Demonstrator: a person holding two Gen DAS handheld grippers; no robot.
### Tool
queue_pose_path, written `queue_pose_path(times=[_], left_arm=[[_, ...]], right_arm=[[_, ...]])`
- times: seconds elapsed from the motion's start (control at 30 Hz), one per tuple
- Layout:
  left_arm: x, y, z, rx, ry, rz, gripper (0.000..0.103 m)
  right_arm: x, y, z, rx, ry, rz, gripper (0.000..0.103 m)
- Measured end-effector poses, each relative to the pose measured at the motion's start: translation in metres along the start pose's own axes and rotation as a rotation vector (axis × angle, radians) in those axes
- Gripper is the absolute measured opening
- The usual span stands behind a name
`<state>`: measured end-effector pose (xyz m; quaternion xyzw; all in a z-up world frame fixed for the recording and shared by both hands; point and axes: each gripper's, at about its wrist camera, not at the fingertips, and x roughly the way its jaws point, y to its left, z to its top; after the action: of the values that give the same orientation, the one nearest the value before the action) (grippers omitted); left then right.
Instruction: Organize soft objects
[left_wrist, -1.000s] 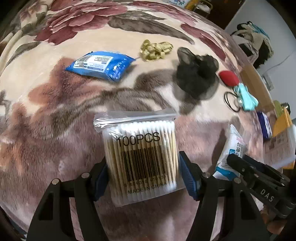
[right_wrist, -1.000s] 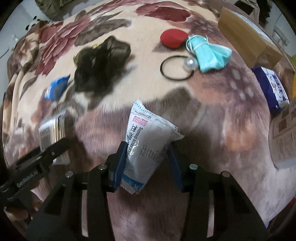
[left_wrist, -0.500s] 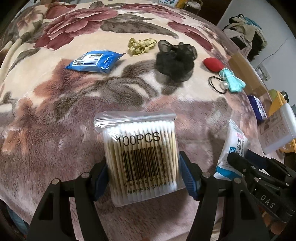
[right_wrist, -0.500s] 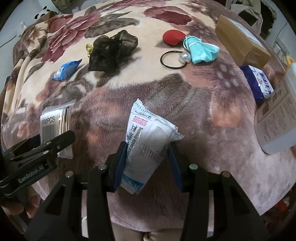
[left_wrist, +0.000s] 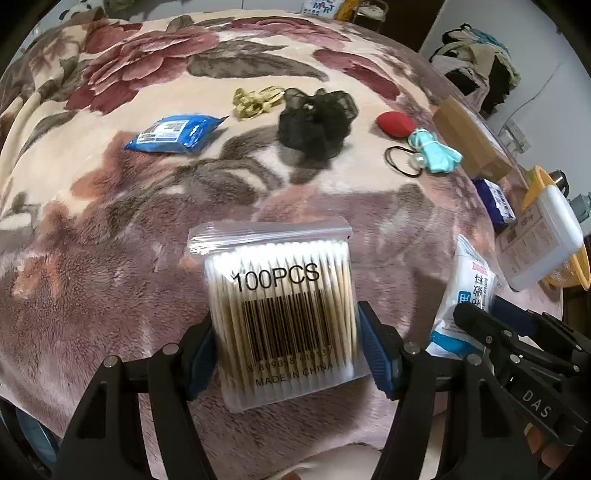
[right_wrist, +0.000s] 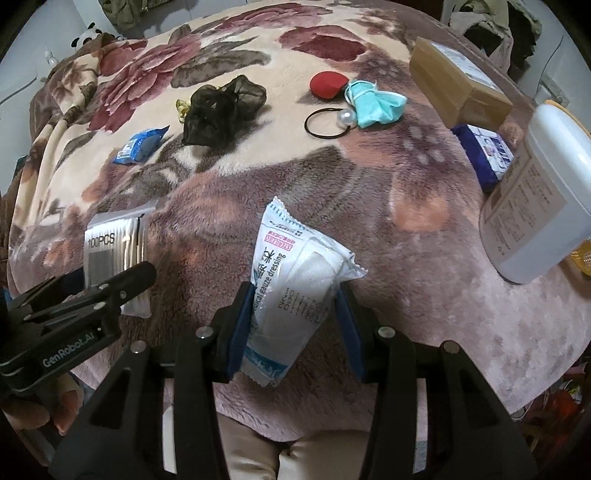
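My left gripper (left_wrist: 286, 347) is shut on a clear bag of cotton swabs (left_wrist: 280, 306) marked 100PCS, held above the floral blanket (left_wrist: 110, 221). My right gripper (right_wrist: 293, 321) is shut on a white gauze dressing packet (right_wrist: 295, 280), also held above the blanket. Each gripper shows in the other's view: the swab bag (right_wrist: 110, 254) at the left, the gauze packet (left_wrist: 465, 291) at the right. Farther off on the blanket lie a blue wipes pack (left_wrist: 173, 133), a gold ribbon (left_wrist: 255, 101), a black mesh scrunchie (left_wrist: 314, 122), a red sponge (left_wrist: 395, 123), a teal face mask (left_wrist: 436, 153) and a black hair tie with a pearl (left_wrist: 404, 162).
A brown cardboard box (right_wrist: 458, 81) lies at the far right edge. A dark blue tissue pack (right_wrist: 484, 155) and a white plastic bottle (right_wrist: 535, 199) on a yellow basket (left_wrist: 554, 236) sit at the right. Clothes (left_wrist: 480, 70) pile up beyond the bed.
Both grippers have pulled back and up from the blanket with their packets still held. More of the bed and the white bottle at the right have come into view.
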<state>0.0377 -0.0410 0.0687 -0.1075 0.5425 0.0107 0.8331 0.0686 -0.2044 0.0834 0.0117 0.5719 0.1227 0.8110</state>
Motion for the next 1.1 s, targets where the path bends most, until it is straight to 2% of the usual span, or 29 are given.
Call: queue_pose_path(times=[1.1], left_arm=[[-0.019, -0.078, 0.002, 0.129, -0.028, -0.015, 0.07]], right_arm=[[-0.048, -0.051, -0.011, 0.061, -0.073, -0.014, 0.045]])
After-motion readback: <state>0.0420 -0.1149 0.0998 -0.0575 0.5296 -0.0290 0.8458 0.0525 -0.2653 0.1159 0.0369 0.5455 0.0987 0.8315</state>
